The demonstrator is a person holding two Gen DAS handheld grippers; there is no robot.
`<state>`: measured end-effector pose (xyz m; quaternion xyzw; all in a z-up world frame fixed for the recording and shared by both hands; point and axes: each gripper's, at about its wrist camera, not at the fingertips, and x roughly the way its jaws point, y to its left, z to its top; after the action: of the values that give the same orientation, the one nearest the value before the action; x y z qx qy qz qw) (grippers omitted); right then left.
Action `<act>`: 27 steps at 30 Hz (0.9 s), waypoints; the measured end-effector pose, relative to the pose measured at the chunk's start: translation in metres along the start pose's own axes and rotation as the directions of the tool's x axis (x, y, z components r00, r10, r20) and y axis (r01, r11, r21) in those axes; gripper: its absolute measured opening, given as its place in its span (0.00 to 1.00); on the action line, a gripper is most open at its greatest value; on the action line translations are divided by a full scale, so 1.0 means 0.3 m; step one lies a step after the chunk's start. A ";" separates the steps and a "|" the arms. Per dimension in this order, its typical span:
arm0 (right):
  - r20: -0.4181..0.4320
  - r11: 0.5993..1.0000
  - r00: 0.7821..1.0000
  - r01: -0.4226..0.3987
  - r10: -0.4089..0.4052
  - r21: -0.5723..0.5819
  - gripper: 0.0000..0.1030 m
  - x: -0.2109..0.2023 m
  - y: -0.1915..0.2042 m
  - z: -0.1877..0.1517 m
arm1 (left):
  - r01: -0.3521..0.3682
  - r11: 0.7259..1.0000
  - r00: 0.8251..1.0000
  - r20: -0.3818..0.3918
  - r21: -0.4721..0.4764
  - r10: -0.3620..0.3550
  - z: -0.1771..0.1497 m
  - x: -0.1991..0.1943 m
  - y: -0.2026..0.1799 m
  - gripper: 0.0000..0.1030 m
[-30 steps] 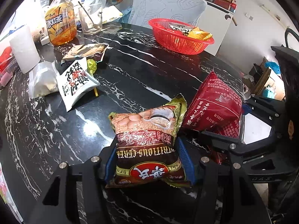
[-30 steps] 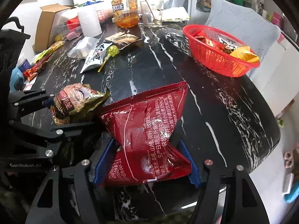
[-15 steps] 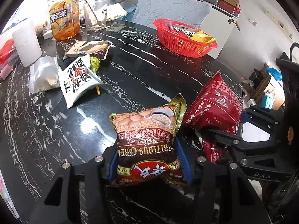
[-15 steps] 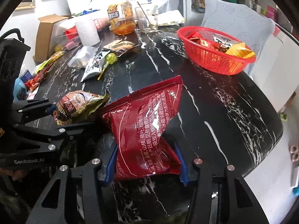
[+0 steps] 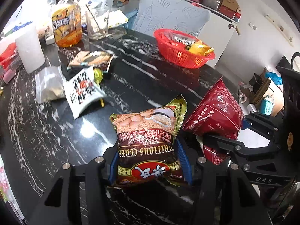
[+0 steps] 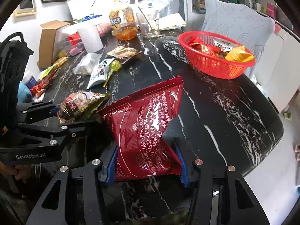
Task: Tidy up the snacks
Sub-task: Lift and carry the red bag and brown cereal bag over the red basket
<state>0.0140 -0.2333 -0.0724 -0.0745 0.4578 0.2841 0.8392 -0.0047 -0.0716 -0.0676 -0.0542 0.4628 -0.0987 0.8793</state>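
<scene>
My left gripper (image 5: 150,161) is shut on a brown and gold cereal packet (image 5: 148,140), held just above the black marble table (image 5: 56,140). My right gripper (image 6: 145,163) is shut on a dark red snack bag (image 6: 148,125), which stands tilted up off the table. The two grippers sit side by side: the red bag (image 5: 215,118) shows at the right of the left wrist view, the cereal packet (image 6: 80,105) at the left of the right wrist view. A red basket (image 5: 181,50) with several snacks stands at the far right of the table, also the red basket (image 6: 215,56).
Loose snacks lie at the far left: a white packet (image 5: 82,91), a clear bag (image 5: 48,86), a flat brown packet (image 5: 91,60), a green lollipop (image 6: 114,67). Behind them stand a tea bottle (image 5: 65,28), a glass (image 5: 97,24), a white roll (image 5: 30,50). A chair (image 6: 238,24) is behind the basket.
Both grippers have closed tighter on their bags. Both bags have lifted slightly off the table, and the red bag now stands more upright.
</scene>
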 end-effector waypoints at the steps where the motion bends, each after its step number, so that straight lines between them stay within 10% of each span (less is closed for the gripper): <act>1: 0.005 1.000 1.000 0.002 -0.002 -0.001 0.51 -0.008 0.001 0.003 | 0.002 1.000 1.000 0.007 0.003 -0.002 0.008 -0.009 -0.004 0.51; 27: 0.209 0.986 0.965 0.146 -0.160 0.082 0.51 -0.297 -0.120 0.195 | 0.103 0.966 0.953 0.254 0.239 -0.165 0.380 -0.164 -0.220 0.51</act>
<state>0.0387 -0.2770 0.0283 -0.0505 0.3662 0.2097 0.9052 0.0540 -0.1244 0.0488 0.0001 0.3189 -0.2013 0.9262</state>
